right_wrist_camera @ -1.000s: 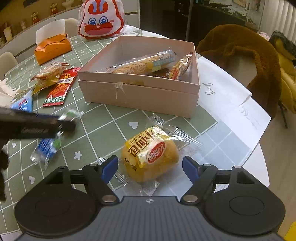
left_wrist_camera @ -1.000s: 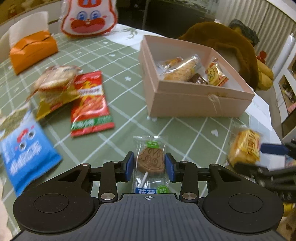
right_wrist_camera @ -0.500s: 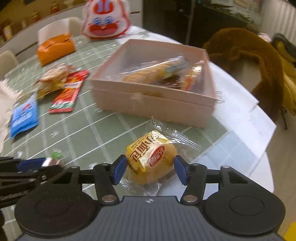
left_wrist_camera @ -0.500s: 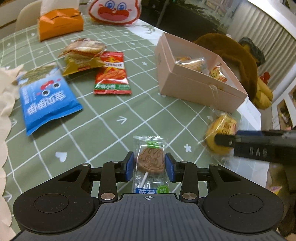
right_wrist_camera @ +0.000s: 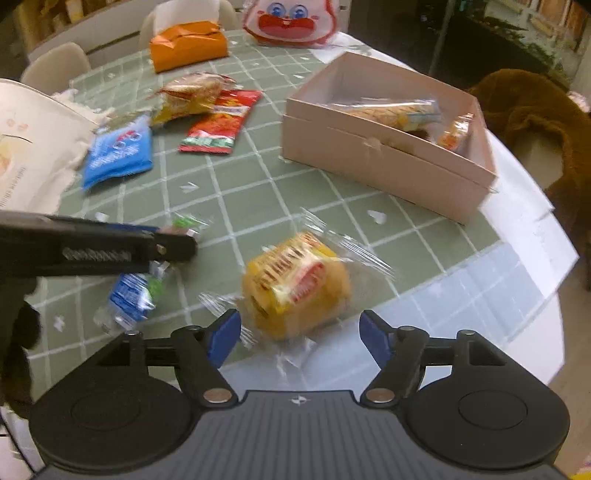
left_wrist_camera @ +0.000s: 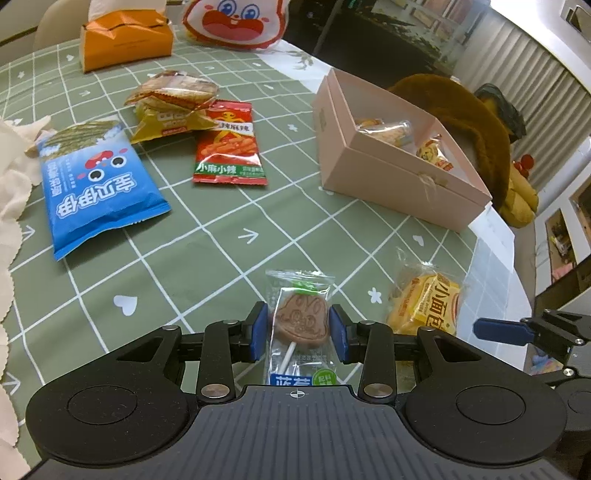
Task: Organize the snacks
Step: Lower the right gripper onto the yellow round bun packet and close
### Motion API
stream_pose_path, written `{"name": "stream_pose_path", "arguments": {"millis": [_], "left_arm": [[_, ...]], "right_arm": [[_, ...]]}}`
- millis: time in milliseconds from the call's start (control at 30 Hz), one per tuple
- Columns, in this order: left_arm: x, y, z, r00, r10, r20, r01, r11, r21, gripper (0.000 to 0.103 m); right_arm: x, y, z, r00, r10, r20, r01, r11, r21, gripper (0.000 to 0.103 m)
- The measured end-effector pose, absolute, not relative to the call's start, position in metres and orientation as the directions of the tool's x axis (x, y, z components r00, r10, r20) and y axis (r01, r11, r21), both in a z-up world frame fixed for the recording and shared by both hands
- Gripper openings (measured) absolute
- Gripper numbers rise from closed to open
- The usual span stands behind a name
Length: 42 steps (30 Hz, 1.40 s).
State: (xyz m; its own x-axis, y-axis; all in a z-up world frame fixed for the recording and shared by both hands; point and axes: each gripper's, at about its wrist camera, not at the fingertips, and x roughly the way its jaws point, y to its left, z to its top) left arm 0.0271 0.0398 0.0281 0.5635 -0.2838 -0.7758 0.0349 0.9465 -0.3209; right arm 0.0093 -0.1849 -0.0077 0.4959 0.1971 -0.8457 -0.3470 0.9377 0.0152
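Note:
My left gripper is shut on a wrapped chocolate lollipop and holds it above the green checked tablecloth. The lollipop also shows in the right wrist view, blurred. My right gripper is open, with a yellow bread packet lying on the table just ahead of its fingers. The same packet shows in the left wrist view. The pink box holds several snacks and stands further back on the right.
A blue snack bag, a red spicy-strip packet and a yellow-wrapped cake packet lie to the left. An orange tissue box and a rabbit bag stand at the back. The table edge is near on the right.
The left gripper has pulled back and up with the lollipop in it. The right gripper closed around the bread packet, then opened wide; the packet now lies ahead of its fingers.

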Motion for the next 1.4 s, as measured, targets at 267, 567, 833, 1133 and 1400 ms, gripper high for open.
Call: {"name": "stream_pose_path", "arguments": {"millis": [267, 567, 833, 1133, 1400], "left_arm": [[0.026, 0.036, 0.028, 0.567, -0.271, -0.778, 0.045, 0.953, -0.298, 0.042], [0.026, 0.037, 0.027, 0.568, -0.27, -0.777, 0.047, 0.954, -0.297, 0.042], [0.026, 0.036, 0.028, 0.57, -0.271, -0.776, 0.058, 0.955, -0.292, 0.042], [0.026, 0.031, 0.028, 0.57, -0.252, -0.782, 0.07, 0.963, -0.258, 0.042], [0.03, 0.038, 0.028, 0.544, -0.325, -0.773, 0.046, 0.932, -0.359, 0.041]], "right_arm": [[0.017, -0.21, -0.001, 0.54, 0.136, -0.831, -0.239, 0.971, 0.004, 0.074], [0.064, -0.199, -0.002, 0.453, 0.269, -0.85, -0.123, 0.963, 0.239, 0.081], [0.084, -0.172, -0.023, 0.423, 0.21, -0.881, -0.124, 0.977, 0.174, 0.083], [0.074, -0.181, -0.021, 0.435, 0.18, -0.882, -0.175, 0.978, 0.113, 0.059], [0.065, -0.188, -0.006, 0.474, 0.206, -0.856, -0.201, 0.972, 0.123, 0.056]]}}
